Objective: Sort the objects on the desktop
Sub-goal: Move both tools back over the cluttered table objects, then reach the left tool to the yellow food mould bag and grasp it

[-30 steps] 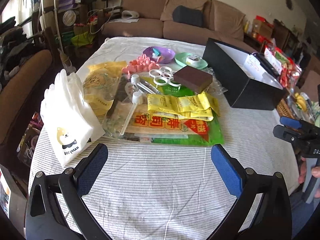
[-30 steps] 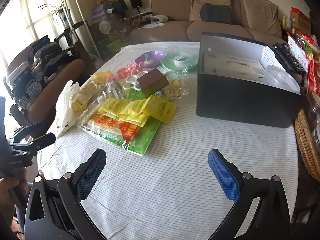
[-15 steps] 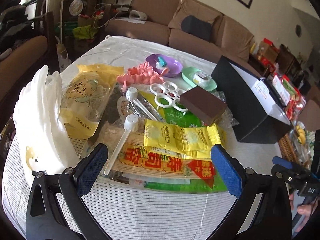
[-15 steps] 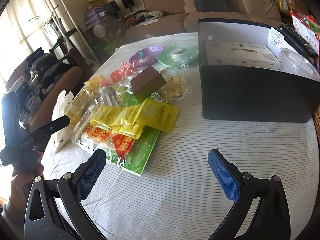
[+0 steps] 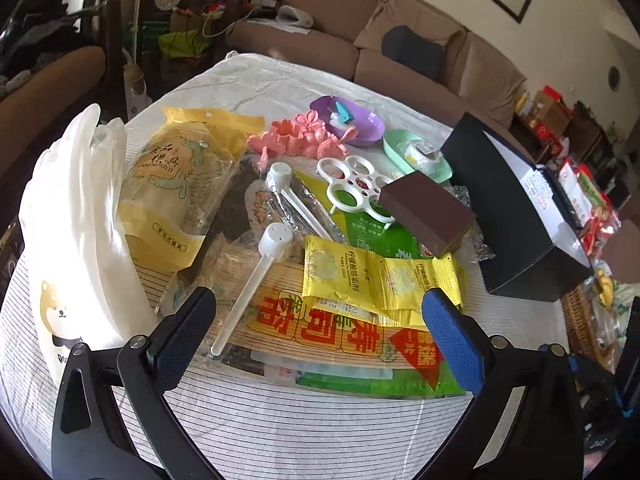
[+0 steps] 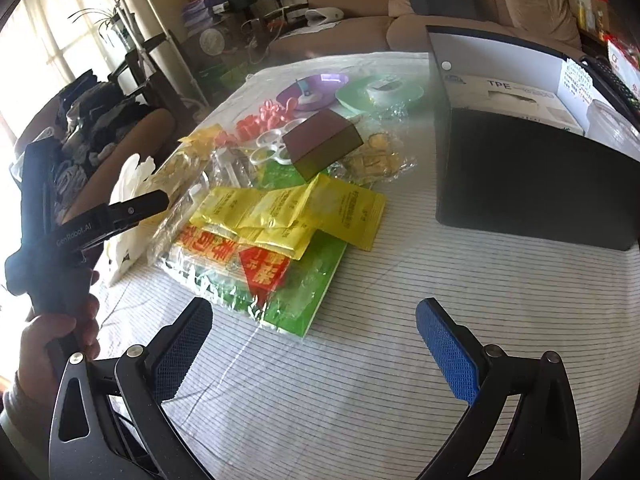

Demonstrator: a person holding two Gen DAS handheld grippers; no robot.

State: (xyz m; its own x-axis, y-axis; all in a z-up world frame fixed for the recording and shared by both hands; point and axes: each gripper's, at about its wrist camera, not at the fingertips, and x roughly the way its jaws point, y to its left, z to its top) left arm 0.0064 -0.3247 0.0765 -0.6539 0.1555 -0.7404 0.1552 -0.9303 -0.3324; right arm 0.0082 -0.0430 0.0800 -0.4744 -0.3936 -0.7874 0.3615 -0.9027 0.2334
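I see the clutter heaped mid-table: yellow sachets (image 5: 380, 280) lying flat across a red-lettered packet (image 5: 320, 328), a brown block (image 5: 428, 212) tilted atop the pile, a white scoop (image 5: 256, 272) beside them, a tan pouch (image 5: 176, 184) and white gloves (image 5: 76, 216) at left. The black box (image 6: 532, 176) stands open to the right.

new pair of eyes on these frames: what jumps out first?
The heap of packets mid-table: yellow sachets lying on a red-lettered sushi mat pack, with a brown block perched on top behind them. To the right stands a big black box, open at the top. Both tongs are open and empty, the left tongs right at the pile's near edge, the right tongs over bare striped cloth.
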